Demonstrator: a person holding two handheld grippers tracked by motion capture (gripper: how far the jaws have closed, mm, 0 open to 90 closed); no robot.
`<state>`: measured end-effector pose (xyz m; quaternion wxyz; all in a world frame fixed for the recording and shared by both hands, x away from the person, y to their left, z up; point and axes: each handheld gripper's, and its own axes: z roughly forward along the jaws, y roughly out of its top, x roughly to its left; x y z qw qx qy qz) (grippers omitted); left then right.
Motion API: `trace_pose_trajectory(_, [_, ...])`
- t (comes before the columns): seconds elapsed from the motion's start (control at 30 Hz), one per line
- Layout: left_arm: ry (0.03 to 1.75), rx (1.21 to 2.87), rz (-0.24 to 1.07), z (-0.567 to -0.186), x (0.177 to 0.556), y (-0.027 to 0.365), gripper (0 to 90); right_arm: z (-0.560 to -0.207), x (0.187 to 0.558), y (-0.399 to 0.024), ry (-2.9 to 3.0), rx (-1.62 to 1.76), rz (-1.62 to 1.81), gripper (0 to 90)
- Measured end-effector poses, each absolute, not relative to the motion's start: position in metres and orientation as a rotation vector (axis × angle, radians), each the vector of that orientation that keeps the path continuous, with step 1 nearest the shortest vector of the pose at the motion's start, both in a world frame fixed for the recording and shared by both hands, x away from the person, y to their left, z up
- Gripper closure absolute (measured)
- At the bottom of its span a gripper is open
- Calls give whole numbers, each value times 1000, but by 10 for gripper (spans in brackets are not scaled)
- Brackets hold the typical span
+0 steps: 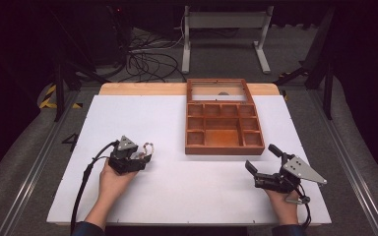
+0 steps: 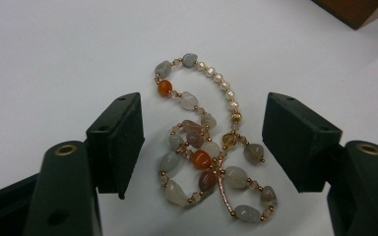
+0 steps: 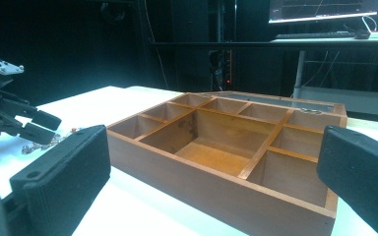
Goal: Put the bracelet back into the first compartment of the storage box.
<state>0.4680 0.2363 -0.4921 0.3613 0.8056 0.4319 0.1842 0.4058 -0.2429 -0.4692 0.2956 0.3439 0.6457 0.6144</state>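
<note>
the left claw (image 2: pixel 204 147) is straddling the beaded stone-and-pearl bracelet (image 2: pixel 209 147) lying coiled on the white surface (image 1: pixel 177 187), jaws released around it; loose loops may slip free. the right claw (image 1: pixel 264 166) is gaping, holding nothing.

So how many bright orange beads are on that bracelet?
2 show on the bracelet: one orange bead on the upper loop, another in the middle of the tangle. More may be hidden where strands overlap.
</note>
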Motion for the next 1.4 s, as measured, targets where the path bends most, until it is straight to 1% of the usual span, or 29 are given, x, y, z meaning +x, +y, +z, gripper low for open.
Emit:
trace_pose_trajectory(0.1, [1113, 2118, 472, -494, 471, 233, 377, -469, 406, -243, 1717, 914, 1632, 4])
trace_pose_trajectory(0.33, [1136, 2115, 490, -494, 468, 230, 446, -469, 406, -244, 1715, 917, 1626, 5])
trace_pose_trajectory(0.53, [1129, 2111, 503, -494, 461, 225, 615, -468, 405, -245, 1708, 921, 1630, 5])
trace_pose_trajectory(0.67, [1127, 2110, 467, -494, 460, 227, 710, -468, 404, -246, 1705, 918, 1634, 6])
trace_pose_trajectory(0.73, [1118, 2112, 452, -493, 460, 228, 788, -468, 404, -246, 1705, 917, 1635, 6])
trace_pose_trajectory(0.9, [1091, 2105, 426, -494, 460, 231, 808, -468, 404, -245, 1712, 920, 1632, 9])
trace_pose_trajectory(1.0, [1066, 2080, 390, -493, 460, 236, 826, -468, 405, -245, 1712, 919, 1630, 10])
trace_pose_trajectory(1.27, [1022, 1992, 408, -480, 454, 239, 829, -467, 403, -247, 1689, 914, 1634, 11])
trace_pose_trajectory(1.3, [1017, 1989, 427, -477, 453, 241, 829, -467, 403, -247, 1687, 916, 1639, 11])
trace_pose_trajectory(1.4, [1007, 1957, 417, -472, 450, 243, 830, -467, 403, -246, 1688, 913, 1643, 11])
